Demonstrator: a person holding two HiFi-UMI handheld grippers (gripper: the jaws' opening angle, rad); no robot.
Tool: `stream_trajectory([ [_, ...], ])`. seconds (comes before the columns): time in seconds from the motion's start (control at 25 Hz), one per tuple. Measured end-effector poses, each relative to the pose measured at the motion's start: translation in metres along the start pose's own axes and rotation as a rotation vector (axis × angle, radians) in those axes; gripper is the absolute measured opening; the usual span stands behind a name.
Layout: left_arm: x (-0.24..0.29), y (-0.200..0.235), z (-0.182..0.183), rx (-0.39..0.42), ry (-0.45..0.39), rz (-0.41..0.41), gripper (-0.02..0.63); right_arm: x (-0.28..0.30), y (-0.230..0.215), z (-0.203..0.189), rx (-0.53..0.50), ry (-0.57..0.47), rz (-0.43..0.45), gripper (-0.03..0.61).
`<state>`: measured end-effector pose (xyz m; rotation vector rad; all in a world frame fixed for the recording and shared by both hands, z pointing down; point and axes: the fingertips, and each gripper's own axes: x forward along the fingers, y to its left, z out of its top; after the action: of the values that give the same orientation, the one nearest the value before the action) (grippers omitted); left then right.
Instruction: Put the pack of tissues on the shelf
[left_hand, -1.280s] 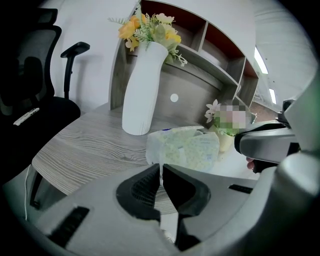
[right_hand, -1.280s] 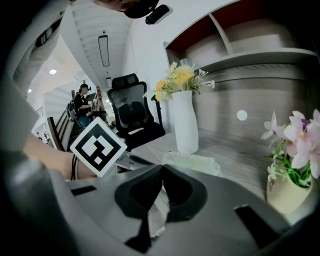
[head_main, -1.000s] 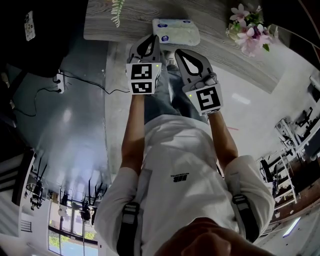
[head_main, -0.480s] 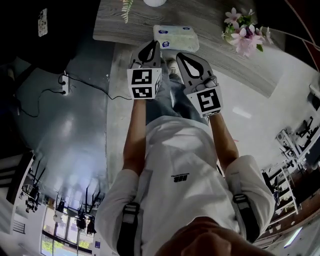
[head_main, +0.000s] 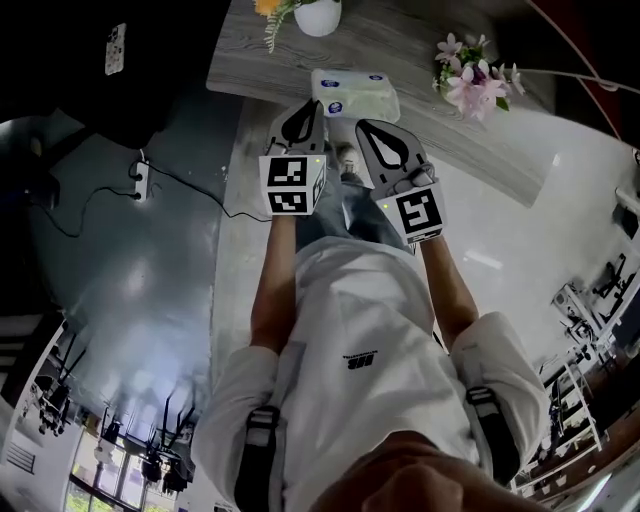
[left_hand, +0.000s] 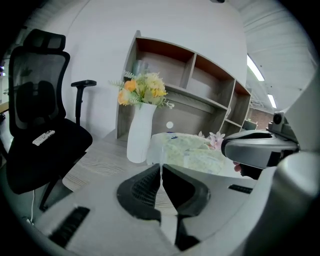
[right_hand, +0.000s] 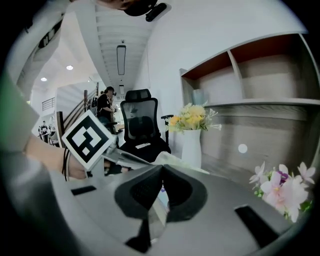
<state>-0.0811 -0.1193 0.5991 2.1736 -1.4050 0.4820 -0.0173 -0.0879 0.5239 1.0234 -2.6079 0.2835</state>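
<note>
The pack of tissues (head_main: 355, 92), pale with blue print, lies flat on the grey wooden desk (head_main: 460, 130). In the head view my left gripper (head_main: 313, 104) is shut and empty, its tips at the pack's near left edge. My right gripper (head_main: 363, 125) is also shut and empty, just short of the pack's near side. The left gripper view has the pack (left_hand: 192, 152) directly beyond the shut jaws (left_hand: 161, 167), with the shelf (left_hand: 200, 85) behind it against the wall. In the right gripper view a corner of the pack (right_hand: 172, 161) peeks over the shut jaws (right_hand: 162, 168).
A white vase of yellow flowers (left_hand: 140, 135) stands on the desk left of the pack. Pink flowers (head_main: 470, 80) sit to its right. A black office chair (left_hand: 40, 110) is at the desk's left end. A power strip and cable (head_main: 142, 178) lie on the floor.
Both grippers stay shut and side by side. They and the head have come closer to the desk; the pack sits nearer the left tips, and the white vase has come into view.
</note>
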Motion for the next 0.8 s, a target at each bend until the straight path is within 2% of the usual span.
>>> stream_trajectory([
  [0.4, -0.047, -0.014, 0.047, 0.027, -0.077, -0.004, 0.037, -0.024, 0.015, 0.045, -0.060, -0.051, -0.004, 0.026],
  [0.8, -0.079, -0.037, 0.107, 0.062, -0.159, -0.024, 0.037, -0.048, 0.024, 0.100, -0.069, -0.130, -0.016, 0.026],
])
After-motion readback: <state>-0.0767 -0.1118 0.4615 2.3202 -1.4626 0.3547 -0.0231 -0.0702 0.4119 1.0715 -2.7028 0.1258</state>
